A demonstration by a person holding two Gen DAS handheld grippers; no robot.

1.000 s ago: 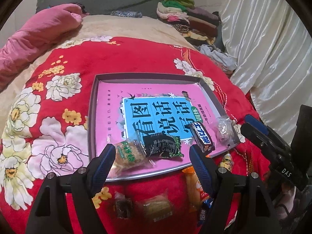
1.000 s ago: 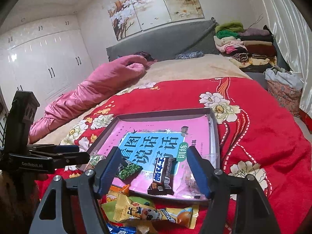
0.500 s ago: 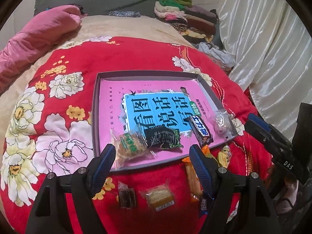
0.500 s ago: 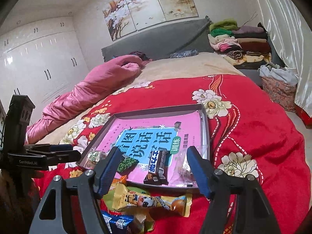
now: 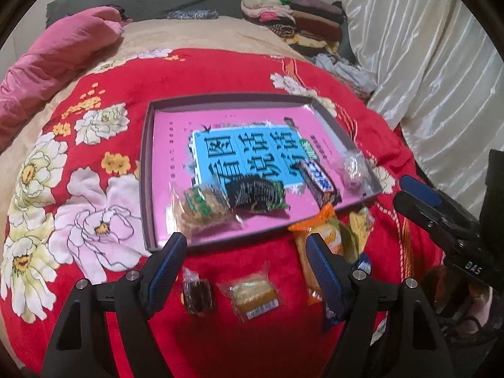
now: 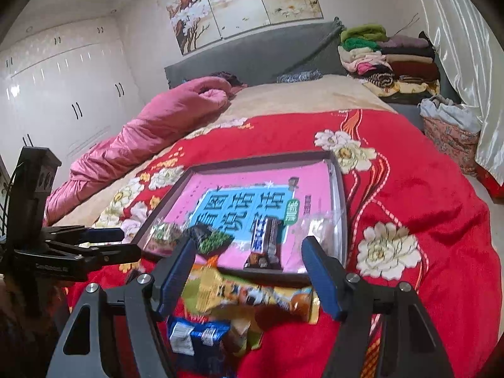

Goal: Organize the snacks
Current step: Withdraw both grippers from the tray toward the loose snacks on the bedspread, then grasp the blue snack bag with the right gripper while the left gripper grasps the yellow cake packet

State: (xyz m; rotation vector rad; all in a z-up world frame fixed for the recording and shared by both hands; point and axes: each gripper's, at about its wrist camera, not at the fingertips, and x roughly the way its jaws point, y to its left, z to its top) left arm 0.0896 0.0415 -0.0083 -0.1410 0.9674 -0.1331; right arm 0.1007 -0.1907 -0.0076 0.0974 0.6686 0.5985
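A shallow grey tray with a pink and blue printed bottom lies on the red flowered blanket. Inside it, along the near edge, lie a green-labelled biscuit pack, a black and green pack, a dark chocolate bar and a clear-wrapped sweet. Loose snacks lie on the blanket in front: a dark brown sweet, a yellow cake pack, an orange-yellow pack and a blue pack. My left gripper is open above the loose snacks. My right gripper is open over the orange-yellow pack.
A pink quilt lies bundled at the far left of the bed. Folded clothes are stacked by the grey headboard. White curtains hang at the right. The blanket falls away at the bed's near and right edges.
Both grippers have drawn back toward the near edge of the bed, so the tray sits farther off and more loose snacks show in front. Jaw widths are unchanged.
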